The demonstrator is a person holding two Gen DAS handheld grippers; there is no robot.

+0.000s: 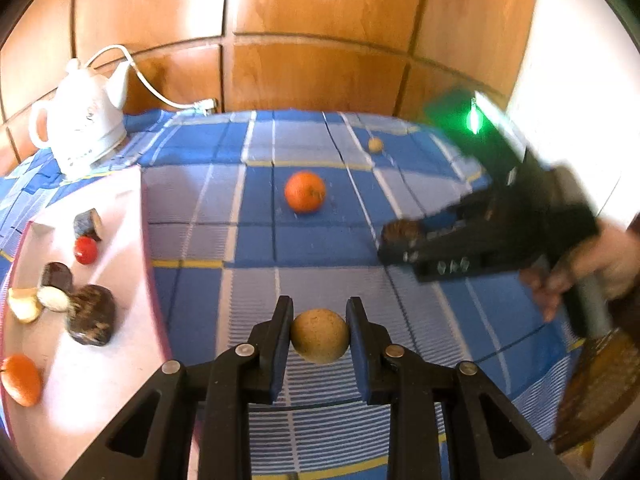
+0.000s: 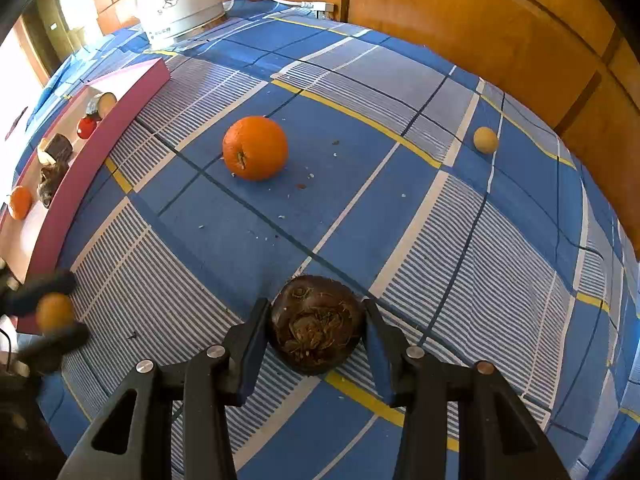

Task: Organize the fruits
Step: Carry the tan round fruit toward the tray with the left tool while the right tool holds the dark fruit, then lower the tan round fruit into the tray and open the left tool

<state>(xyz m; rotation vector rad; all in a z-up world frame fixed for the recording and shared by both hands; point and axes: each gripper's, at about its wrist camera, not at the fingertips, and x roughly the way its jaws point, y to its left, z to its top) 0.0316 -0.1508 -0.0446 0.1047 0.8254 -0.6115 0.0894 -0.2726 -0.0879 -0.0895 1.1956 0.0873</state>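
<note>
My left gripper (image 1: 320, 334) is shut on a small tan round fruit (image 1: 319, 335), held above the checked cloth; the same gripper (image 2: 54, 316) and fruit (image 2: 55, 311) show blurred at the left edge of the right wrist view. My right gripper (image 2: 316, 330) is shut on a dark brown rough fruit (image 2: 316, 324), which also shows between its jaws at the right of the left wrist view (image 1: 402, 234). An orange (image 1: 305, 191) (image 2: 255, 148) lies mid-cloth. Another small tan fruit (image 1: 375, 145) (image 2: 485, 140) lies farther back.
A pink tray (image 1: 120, 360) (image 2: 120, 112) at the left holds several fruits: an orange (image 1: 22, 380), brown pieces (image 1: 91, 314) and a red one (image 1: 85, 250). A white kettle (image 1: 82, 124) (image 2: 180, 0) with a cord stands behind it. Wooden panels back the table. A hand (image 1: 580, 276) grips the right tool.
</note>
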